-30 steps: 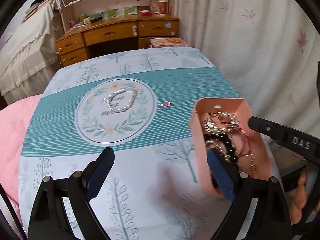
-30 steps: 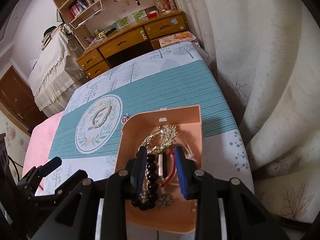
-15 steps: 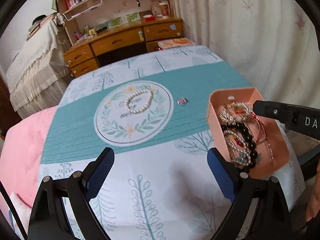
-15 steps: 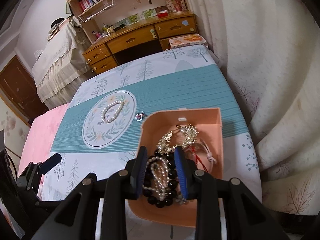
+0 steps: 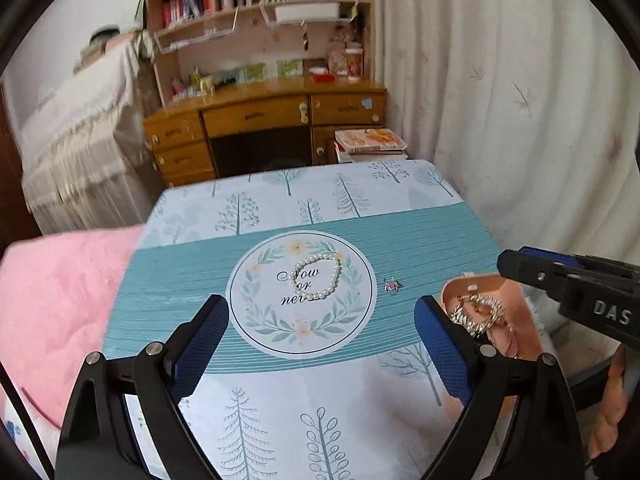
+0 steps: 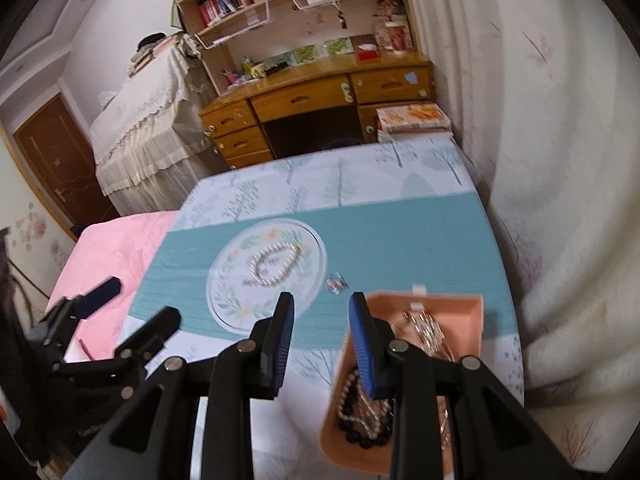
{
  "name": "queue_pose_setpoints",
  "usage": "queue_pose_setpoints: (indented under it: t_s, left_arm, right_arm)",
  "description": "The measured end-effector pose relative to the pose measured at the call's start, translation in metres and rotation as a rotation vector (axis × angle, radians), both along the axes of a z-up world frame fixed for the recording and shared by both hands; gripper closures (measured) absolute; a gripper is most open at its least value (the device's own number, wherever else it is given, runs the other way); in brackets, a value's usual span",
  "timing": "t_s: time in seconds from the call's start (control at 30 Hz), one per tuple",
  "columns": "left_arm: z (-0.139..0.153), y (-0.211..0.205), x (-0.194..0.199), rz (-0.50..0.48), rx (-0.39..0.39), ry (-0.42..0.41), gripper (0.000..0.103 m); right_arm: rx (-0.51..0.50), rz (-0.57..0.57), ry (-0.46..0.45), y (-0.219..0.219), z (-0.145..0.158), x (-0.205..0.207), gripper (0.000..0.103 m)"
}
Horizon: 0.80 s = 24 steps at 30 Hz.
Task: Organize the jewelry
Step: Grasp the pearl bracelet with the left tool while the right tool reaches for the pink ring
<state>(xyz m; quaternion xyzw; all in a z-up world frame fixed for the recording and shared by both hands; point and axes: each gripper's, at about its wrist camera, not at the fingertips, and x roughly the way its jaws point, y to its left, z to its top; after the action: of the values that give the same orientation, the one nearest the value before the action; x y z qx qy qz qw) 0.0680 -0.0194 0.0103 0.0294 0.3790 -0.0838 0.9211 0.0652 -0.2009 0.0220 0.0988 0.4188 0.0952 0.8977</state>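
Observation:
A white pearl bracelet lies on the round printed emblem of the tablecloth. A small pink-stoned ring lies just right of it. The pink jewelry box stands open at the table's right, holding a gold chain and black beads. My left gripper hangs wide open and empty above the near part of the cloth. My right gripper is open with nothing between its pads, above the box's left wall.
A pink blanket lies off the table's left edge. A white curtain hangs close along the right. Behind the table stand a wooden desk with shelves and a stack of books. A hand shows at lower right.
Both grippers have risen and drawn back from the table. The right gripper has lifted away from the jewelry in the box, empty, and now sits over the box's left wall.

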Motion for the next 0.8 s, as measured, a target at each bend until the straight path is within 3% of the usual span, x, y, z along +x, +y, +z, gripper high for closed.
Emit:
queue_pose_setpoints:
  t_s: [0.1,0.23,0.43,0.57,0.8]
  left_arm:
    - [0.008,0.015,0.020,0.028,-0.021,0.026,0.010]
    - [0.023,0.032,0.043,0.067,0.003,-0.007,0.010]
    - [0.031,0.042,0.076,0.039,-0.003,-0.035,0.010]
    - [0.005,0.038,0.112,0.004,0.031,0.048,0.010]
    - [-0.082,0.033,0.168,-0.010,0.126,0.242,0.010]
  right_arm:
    - [-0.017,0.005,-0.028,0.006,0.017,0.012,0.074]
    - [-0.033,0.005,-0.035,0.011,0.032,0.036,0.074]
    - [-0.045,0.033,0.068,0.023,0.013,0.084,0.074]
    - [-0.050,0.055,0.167,0.035,-0.021,0.112,0.074]
    - [-0.054,0.030,0.393,0.035,-0.097,0.151,0.074]
